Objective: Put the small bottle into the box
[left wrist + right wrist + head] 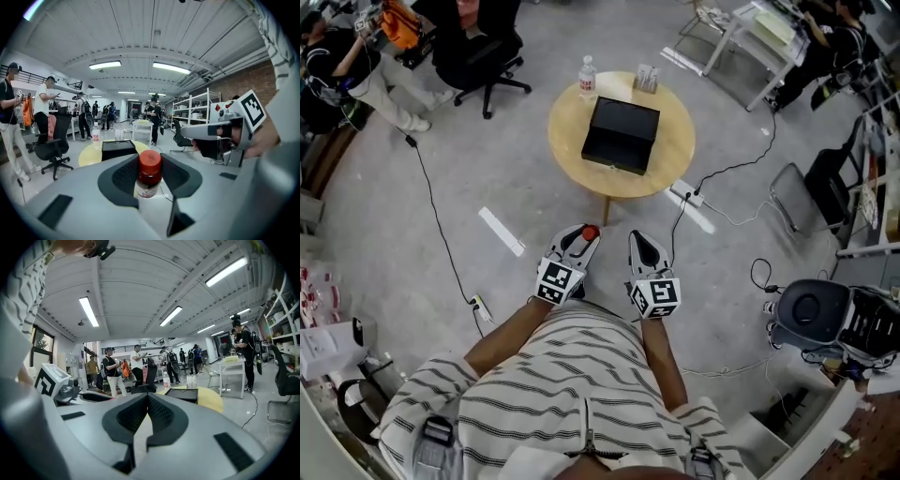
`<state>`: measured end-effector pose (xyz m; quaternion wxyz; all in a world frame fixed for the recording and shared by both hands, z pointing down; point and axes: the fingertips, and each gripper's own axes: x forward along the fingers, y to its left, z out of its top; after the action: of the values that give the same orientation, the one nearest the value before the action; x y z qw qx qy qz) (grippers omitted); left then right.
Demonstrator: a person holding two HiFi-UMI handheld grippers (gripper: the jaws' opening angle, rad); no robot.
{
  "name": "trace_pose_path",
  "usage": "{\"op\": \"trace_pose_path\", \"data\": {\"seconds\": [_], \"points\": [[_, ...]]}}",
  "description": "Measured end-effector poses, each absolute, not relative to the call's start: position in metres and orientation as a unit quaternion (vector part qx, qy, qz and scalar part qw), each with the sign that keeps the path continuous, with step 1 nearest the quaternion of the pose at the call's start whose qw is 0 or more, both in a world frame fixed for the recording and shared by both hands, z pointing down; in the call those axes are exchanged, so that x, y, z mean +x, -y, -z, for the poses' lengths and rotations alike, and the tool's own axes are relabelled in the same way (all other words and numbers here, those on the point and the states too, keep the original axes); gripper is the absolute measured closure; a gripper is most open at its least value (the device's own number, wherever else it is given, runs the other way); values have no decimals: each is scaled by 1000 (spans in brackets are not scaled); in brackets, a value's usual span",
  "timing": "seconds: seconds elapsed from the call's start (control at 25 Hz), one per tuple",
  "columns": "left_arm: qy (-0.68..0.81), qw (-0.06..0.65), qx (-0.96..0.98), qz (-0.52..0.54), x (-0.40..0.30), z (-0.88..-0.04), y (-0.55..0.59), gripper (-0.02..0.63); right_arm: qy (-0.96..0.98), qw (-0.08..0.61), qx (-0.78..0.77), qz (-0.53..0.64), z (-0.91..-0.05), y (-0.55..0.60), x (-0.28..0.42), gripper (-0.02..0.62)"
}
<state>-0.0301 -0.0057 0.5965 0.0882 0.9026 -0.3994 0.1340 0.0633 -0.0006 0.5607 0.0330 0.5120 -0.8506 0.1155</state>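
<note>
My left gripper (589, 234) is shut on a small bottle (148, 174) with a red cap (591, 232), held upright between the black pads. It hangs over the floor, short of the round table (567, 127). A black open box (622, 134) lies on that table, also visible ahead as the box (119, 149) in the left gripper view and the box (184, 394) in the right gripper view. My right gripper (641, 246) is beside the left one, jaws shut with nothing between them, seen as the right gripper (147, 416) in its own view.
A water bottle (587, 75) and a small carton (647, 78) stand at the table's far edge. A power strip (686, 196) and cables lie on the floor by the table. An office chair (483, 52), a folding chair (811, 197) and several people are around.
</note>
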Motion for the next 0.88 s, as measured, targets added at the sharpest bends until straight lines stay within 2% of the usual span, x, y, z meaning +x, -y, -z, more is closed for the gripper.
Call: {"op": "trace_pose_path", "data": {"seconds": [0.56, 0.88], "points": [[355, 81, 922, -134, -53, -594, 144, 451, 828, 39, 547, -117, -558, 134, 36, 577], [345, 85, 926, -131, -54, -595, 187, 451, 815, 49, 565, -116, -558, 166, 38, 577]]}}
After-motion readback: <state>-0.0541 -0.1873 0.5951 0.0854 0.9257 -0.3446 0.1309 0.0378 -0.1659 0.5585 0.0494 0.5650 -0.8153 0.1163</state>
